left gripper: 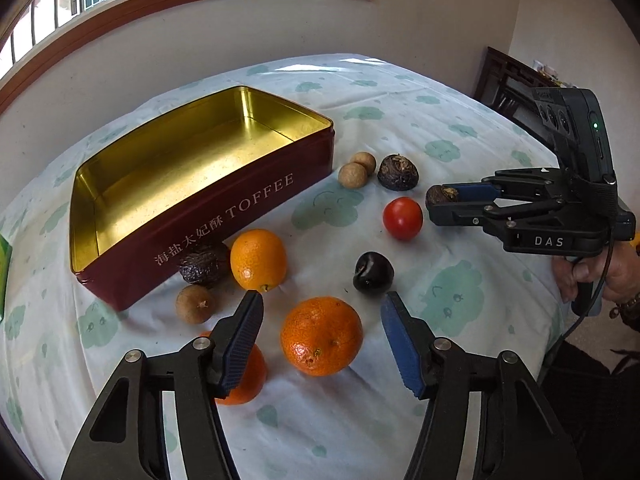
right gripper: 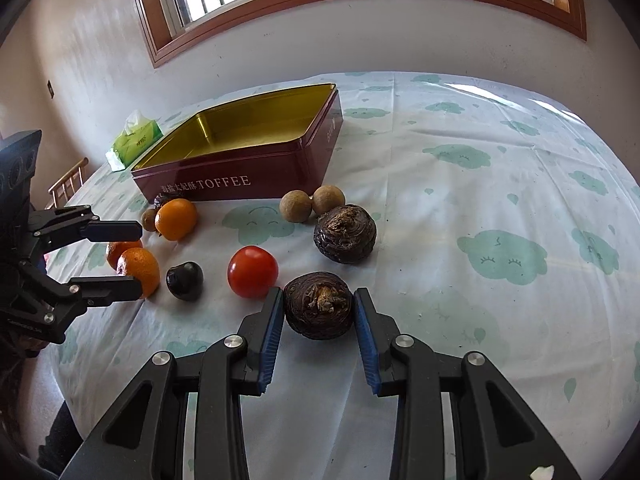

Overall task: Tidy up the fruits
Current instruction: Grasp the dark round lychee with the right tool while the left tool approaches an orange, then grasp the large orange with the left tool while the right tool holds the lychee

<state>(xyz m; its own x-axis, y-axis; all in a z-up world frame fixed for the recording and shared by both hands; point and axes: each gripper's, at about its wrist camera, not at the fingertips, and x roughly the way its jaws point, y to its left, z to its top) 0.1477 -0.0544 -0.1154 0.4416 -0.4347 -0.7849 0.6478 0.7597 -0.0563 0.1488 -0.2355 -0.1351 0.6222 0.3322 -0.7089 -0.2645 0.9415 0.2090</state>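
My right gripper (right gripper: 319,298) is shut on a dark brown water chestnut (right gripper: 319,306) that rests on the tablecloth, with both blue pads against its sides. In the left wrist view, that gripper (left gripper: 442,202) comes in from the right. My left gripper (left gripper: 323,304) is open around an orange (left gripper: 322,336), with gaps on both sides. A second orange (left gripper: 259,260) lies by the red toffee tin (left gripper: 200,216), whose gold inside is empty. A third orange (left gripper: 250,376) is half hidden behind my left finger. A tomato (left gripper: 402,218) and a dark plum (left gripper: 373,272) lie between the grippers.
Two longans (right gripper: 295,207) and another water chestnut (right gripper: 345,233) sit near the tin's right corner. A wrinkled dark fruit (left gripper: 202,266) and a longan (left gripper: 195,304) lie against the tin's front. A green tissue pack (right gripper: 136,140) is behind the tin. A dark chair (left gripper: 512,88) stands by the table's far right.
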